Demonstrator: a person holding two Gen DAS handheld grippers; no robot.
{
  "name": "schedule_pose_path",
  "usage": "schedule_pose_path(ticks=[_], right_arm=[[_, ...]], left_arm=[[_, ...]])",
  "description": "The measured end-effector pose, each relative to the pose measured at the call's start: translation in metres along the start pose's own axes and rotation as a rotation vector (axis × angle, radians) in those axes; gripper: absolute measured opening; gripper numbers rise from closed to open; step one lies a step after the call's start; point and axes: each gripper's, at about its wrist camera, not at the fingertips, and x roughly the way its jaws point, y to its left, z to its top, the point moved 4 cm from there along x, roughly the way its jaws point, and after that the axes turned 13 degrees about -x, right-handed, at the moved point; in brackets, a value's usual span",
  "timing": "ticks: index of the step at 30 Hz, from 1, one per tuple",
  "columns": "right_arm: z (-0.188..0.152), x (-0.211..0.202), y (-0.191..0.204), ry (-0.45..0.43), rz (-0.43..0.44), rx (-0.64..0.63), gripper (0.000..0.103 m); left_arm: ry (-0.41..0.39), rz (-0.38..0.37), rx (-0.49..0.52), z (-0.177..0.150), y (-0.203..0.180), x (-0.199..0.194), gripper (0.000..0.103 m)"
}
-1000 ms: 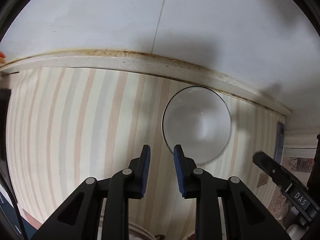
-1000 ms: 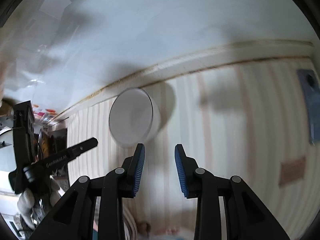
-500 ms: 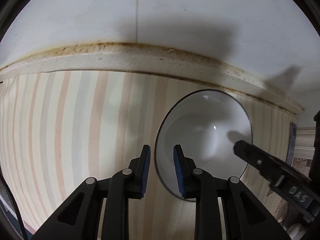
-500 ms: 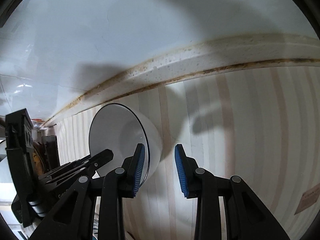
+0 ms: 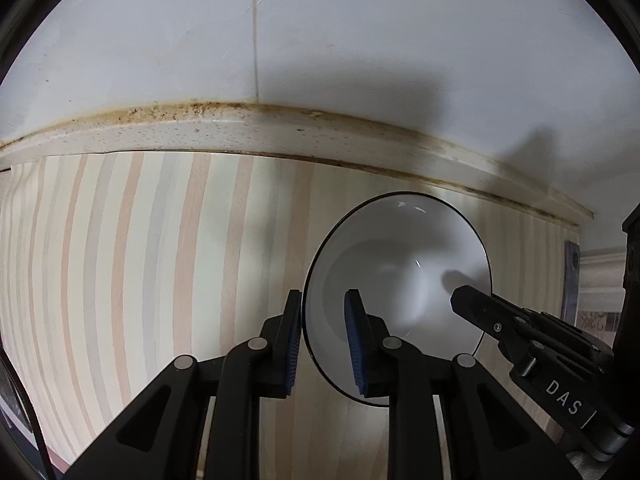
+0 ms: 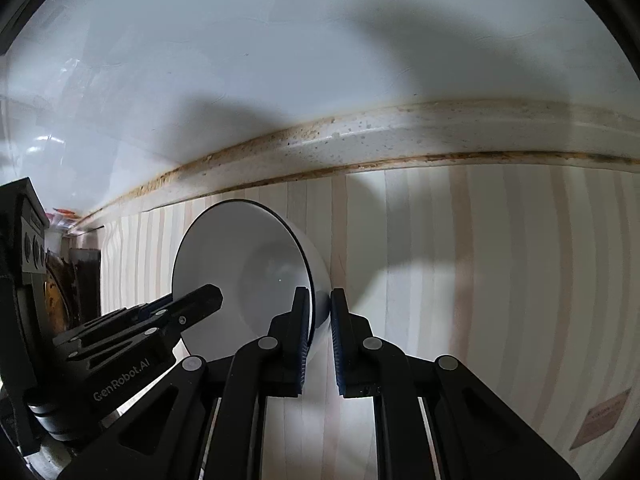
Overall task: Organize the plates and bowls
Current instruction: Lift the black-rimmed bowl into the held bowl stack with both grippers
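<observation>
Gripping opposite rims of the white bowl [image 5: 400,280], left claw [image 5: 322,340] and right claw [image 6: 320,340] clamp it on the striped surface [image 5: 140,260].

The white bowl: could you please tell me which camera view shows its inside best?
The left wrist view: the bowl faces the camera, its inside mostly open to sight. In the right wrist view the bowl appears more side-on, showing its outer wall, with the left gripper covering part.

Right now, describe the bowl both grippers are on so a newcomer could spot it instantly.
Start at the white tiled wall and its stained trim; below lies the striped counter. The bowl sits near the trim, with each gripper at one side of its rim. It is the only dish in view: white, deep, with a thin dark rim line.
</observation>
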Motion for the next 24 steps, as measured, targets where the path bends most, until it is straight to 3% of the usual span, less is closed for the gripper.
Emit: schedule_pose_path(ticks=[11,17,24], right_arm=[[-0.059,-0.073,0.010,-0.023,-0.008,-0.023,0.012],[-0.117,-0.127,0.018,-0.071,-0.003,0.011,0.013],[-0.189,-0.170,0.026,-0.075,0.002,0.025,0.014]], left_arm=[[-0.028,-0.040,0.103,-0.061,-0.026,-0.067,0.019],[-0.003,-0.067,0.175,-0.115,-0.031,-0.097,0.019],[0.045,-0.066,0.266,-0.174,-0.041,-0.096,0.019]])
